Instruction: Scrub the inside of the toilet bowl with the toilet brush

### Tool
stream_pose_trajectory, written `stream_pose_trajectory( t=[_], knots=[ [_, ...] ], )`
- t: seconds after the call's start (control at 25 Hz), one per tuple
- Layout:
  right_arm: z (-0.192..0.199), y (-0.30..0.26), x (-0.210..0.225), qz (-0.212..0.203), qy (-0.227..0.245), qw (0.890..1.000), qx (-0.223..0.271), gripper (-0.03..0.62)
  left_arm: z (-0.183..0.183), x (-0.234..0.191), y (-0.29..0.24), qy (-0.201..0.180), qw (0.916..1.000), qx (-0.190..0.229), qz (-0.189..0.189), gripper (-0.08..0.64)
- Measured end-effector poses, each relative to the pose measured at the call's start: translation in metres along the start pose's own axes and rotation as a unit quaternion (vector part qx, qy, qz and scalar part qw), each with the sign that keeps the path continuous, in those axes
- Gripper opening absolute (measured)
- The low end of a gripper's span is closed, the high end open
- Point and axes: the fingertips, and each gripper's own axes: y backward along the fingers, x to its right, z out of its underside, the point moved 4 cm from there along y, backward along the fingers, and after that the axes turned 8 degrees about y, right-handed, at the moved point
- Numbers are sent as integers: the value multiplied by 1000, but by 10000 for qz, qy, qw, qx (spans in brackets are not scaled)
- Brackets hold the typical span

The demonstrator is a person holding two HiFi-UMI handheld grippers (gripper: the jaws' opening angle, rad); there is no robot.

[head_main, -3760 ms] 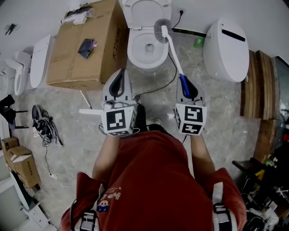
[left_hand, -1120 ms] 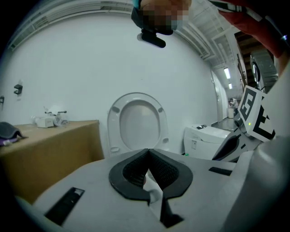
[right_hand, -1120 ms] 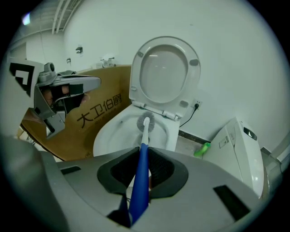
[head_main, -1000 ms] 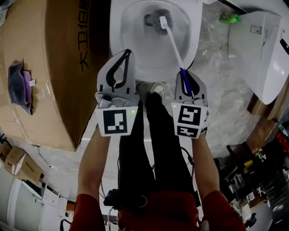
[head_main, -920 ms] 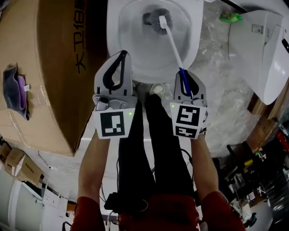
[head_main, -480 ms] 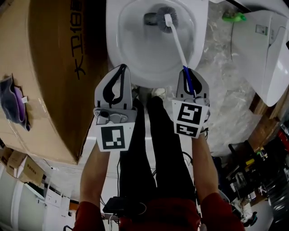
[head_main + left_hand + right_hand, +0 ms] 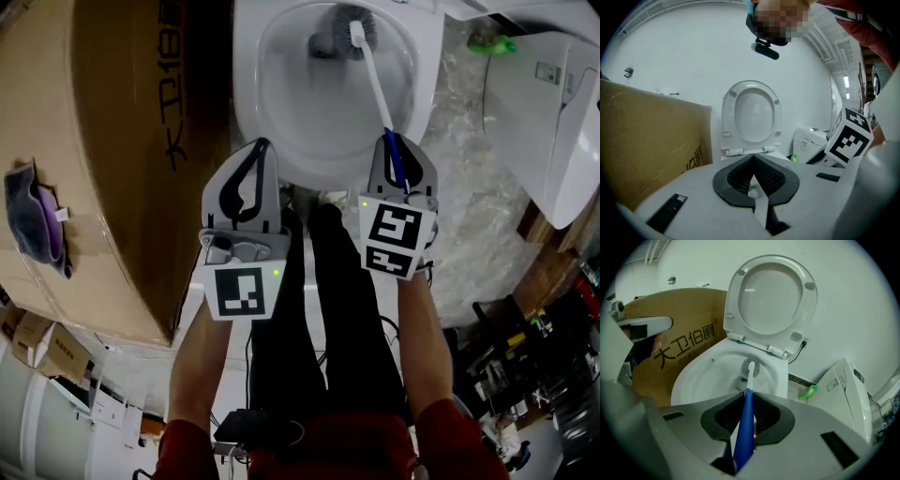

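Bristles of the toilet brush (image 7: 372, 80) sit low at the far side of the toilet bowl (image 7: 247, 94), beside the drain opening. My right gripper (image 7: 397, 155) is clamped on the blue end of the handle. My left gripper (image 7: 251, 159) hovers over the near rim, jaws together on nothing. To scrub well, I judge I should press the head against the wall and sweep around it, gripping firmly so the handle doesn't twist.
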Motion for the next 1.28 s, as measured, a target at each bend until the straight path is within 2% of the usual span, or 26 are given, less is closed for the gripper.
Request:
stream_pose_trajectory(
  t=[0.6, 0.8, 1.28],
  knots=[
    [-28, -16, -30, -360, 289, 9988, 189, 63, 5, -3, 10, 74, 9999, -92, -58, 12],
    [-32, -15, -46, -514, 469, 9972, 277, 63, 7, -10, 16, 241, 9994, -41, -231, 12],
    [-27, 0, -73, -715, 625, 9947, 399, 63, 13, -16, 33, 227, 9991, -38, -345, 12]
  ],
)
